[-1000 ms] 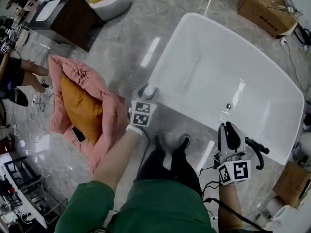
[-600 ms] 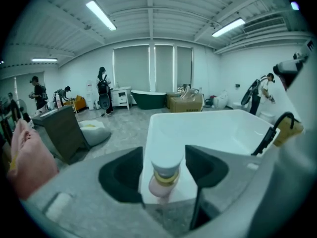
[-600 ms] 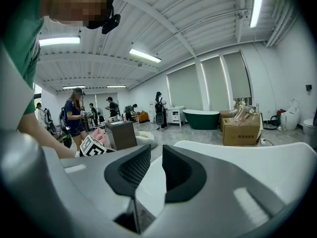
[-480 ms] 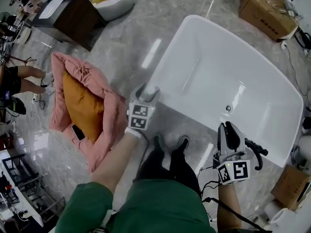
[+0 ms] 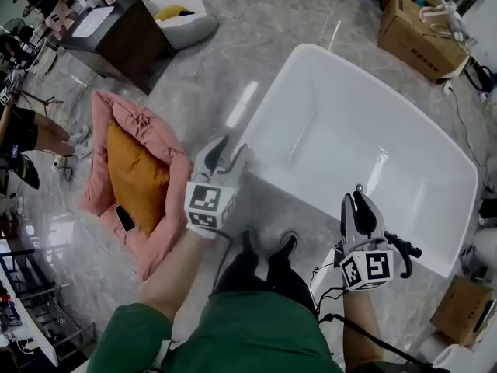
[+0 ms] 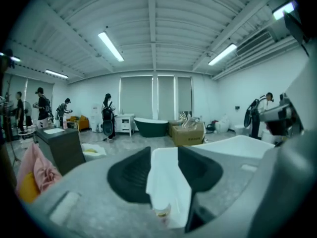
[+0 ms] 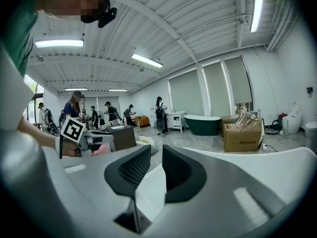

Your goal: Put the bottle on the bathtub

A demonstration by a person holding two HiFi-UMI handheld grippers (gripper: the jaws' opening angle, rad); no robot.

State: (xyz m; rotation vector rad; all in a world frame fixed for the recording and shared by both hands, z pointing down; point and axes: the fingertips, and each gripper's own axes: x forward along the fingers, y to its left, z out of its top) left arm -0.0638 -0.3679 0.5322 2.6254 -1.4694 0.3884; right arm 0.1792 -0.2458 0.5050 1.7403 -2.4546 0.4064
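- The left gripper hovers over the near-left corner of the bathtub, above its rim.
- Left jaws: spread apart, and neither pad presses on anything.
- The bottle shows only in the left gripper view. It is small and upright, low in the gap between the spread jaws, against the white bathtub surface. It touches neither jaw. In the head view the left gripper covers it.
- The right gripper hangs at the near edge of the bathtub, toward its near-right corner.
- Right jaws: parted by a narrow gap, with nothing held. Only white bathtub surface shows through the gap.
- A pink cushion bed lies on the floor, left of the bathtub's left edge and apart from it. It holds an orange pillow.
- A phone lies on the near part of the pink cushion bed.
- A cardboard box stands on the floor beyond the bathtub's far-right corner.
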